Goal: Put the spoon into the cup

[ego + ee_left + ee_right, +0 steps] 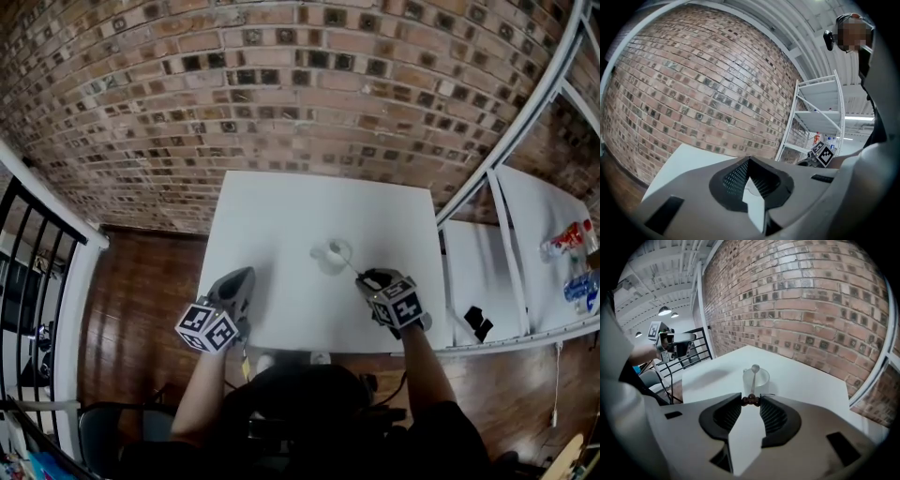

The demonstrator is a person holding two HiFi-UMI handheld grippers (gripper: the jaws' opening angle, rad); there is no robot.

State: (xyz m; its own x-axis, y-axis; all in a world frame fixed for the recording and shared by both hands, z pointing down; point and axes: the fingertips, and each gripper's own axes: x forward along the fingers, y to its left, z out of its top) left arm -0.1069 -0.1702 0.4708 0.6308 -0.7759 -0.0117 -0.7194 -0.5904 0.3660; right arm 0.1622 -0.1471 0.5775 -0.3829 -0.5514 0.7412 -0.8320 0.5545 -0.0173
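Observation:
A white cup (pixel 330 258) stands on the white table (pixel 281 216), right of its middle. My right gripper (pixel 370 279) is just near-right of the cup and tilts down toward it. It is shut on the brown end of a thin metal spoon (pixel 753 385), pinched at the jaw tips (pixel 751 400). The spoon (pixel 349 265) reaches forward over the cup (pixel 757 383), its bowl at the far rim. My left gripper (pixel 242 278) hovers level over the table's near left part, away from the cup. Its jaws (pixel 748 160) meet at the tips with nothing between them.
A white metal shelf rack (pixel 511 141) stands right of the table, with bottles (pixel 572 239) and a black item (pixel 478 322) on it. A black railing (pixel 28 244) runs at the left. A brick wall (pixel 281 84) backs the table. The floor is dark wood.

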